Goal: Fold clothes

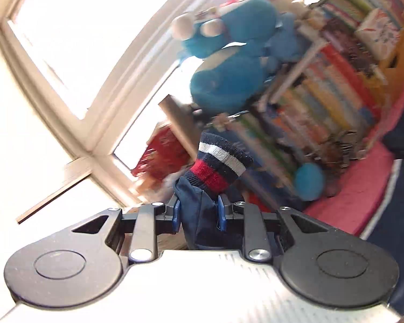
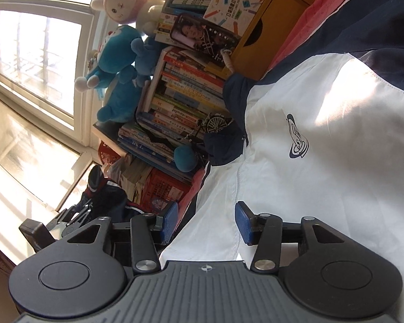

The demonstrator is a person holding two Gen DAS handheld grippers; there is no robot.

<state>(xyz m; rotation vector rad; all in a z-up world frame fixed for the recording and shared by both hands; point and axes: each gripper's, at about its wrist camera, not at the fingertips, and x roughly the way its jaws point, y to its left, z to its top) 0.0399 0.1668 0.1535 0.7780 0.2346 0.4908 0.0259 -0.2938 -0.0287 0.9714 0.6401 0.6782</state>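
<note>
Two hand-held grippers are in my views: the left hand-held gripper (image 1: 199, 212) is clamped on the jacket's navy sleeve (image 1: 202, 215), its striped knit cuff (image 1: 220, 165) poking up past the blue pads. My right hand-held gripper (image 2: 206, 222) stands partly open, holding nothing, over the white and navy jacket (image 2: 323, 161) spread on the pink bed (image 2: 293, 37). Beyond are stacked books (image 2: 185, 91) and a blue plush toy (image 2: 118, 62).

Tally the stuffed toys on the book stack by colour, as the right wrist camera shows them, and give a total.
Blue plush toys: 2, an upper one and a lower one
Pink-hooded plush toy: 1
Total: 3
The small blue ball lower down is left out, since it is unclear whether it is a toy of its own.
</note>
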